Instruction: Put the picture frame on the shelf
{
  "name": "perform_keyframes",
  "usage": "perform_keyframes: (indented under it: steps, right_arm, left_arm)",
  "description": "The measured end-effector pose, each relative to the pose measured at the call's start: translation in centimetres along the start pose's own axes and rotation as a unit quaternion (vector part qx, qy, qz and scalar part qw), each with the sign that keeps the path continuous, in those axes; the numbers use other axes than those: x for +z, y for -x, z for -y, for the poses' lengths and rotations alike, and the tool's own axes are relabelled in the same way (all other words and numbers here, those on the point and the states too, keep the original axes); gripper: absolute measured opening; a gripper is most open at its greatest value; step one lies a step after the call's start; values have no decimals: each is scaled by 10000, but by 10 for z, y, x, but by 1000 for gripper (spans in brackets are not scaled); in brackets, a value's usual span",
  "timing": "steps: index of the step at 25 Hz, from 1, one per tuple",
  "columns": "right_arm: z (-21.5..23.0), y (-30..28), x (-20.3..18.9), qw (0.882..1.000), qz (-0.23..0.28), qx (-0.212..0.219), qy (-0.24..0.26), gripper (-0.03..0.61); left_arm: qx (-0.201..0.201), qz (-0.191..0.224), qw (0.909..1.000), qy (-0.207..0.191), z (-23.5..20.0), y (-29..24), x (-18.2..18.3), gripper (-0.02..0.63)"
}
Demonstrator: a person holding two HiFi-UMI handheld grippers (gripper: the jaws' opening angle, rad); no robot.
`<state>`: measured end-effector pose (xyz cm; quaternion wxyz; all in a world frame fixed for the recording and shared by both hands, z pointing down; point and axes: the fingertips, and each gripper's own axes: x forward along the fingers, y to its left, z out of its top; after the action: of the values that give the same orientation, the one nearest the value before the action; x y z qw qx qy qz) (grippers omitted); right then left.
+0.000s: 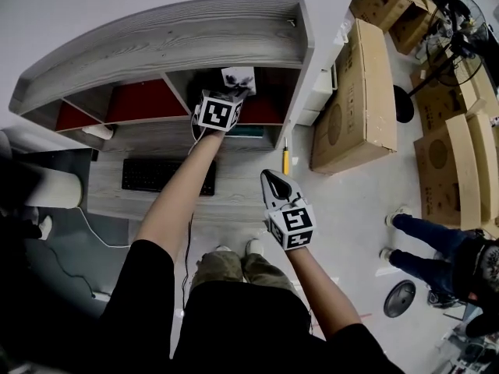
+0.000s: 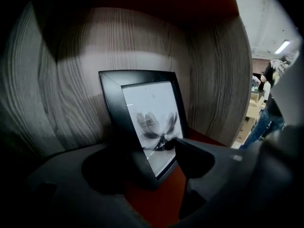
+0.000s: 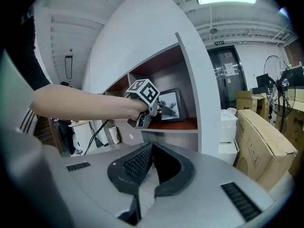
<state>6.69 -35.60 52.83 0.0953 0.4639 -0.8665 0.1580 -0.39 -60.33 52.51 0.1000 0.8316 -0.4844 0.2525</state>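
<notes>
While the right gripper point(image 1: 274, 183) idles low and near, by the person's waist, jaws pressed together on nothing, the left gripper point(image 1: 228, 96) reaches far into the shelf's point(image 1: 179, 41) right-hand compartment. Its jaws pinch the picture frame's point(image 2: 149, 118) lower edge, one tip on the glass. The frame stands upright on the red floor point(image 2: 161, 205) — probably being steadied against tipping.

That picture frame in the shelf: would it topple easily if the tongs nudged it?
Probably tippy: the picture frame stands nearly upright and thin on the red shelf floor. Likely rigid, given its straight black border. Its smooth front may be slippery, perhaps breakable.
</notes>
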Motion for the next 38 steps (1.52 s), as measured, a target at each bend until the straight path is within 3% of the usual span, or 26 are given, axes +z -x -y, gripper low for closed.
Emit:
perform_keyframes:
  steps: [8,14,21,24,27,38]
  right_arm:
    - [7,11,-10,9999,-59,-108,-68,12]
    - [-2,11,-11,10000,-68,-8,-51,12]
    - [-2,11,-9,10000,-55,-12,-45,12]
    - [0,13,-10,10000,-57,-45,-60,12]
    - [2,15,-12,9999,-62,-79,-76,12]
    - [-2,17,-17,9999,-93,-96,-96,12]
  left_arm:
    - [-125,122,9998,-110,-1,7,21,342]
    - [-56,579,9983,21,-2,30,43,344]
    - [510,1369,9875,591,-20,51,64,342]
    - [767,1614,9818,649,-26,58,71,331]
    - [837,1635,9814,564,-29,57,72,293]
    - [941,1457,9845,261,-33,40,74,287]
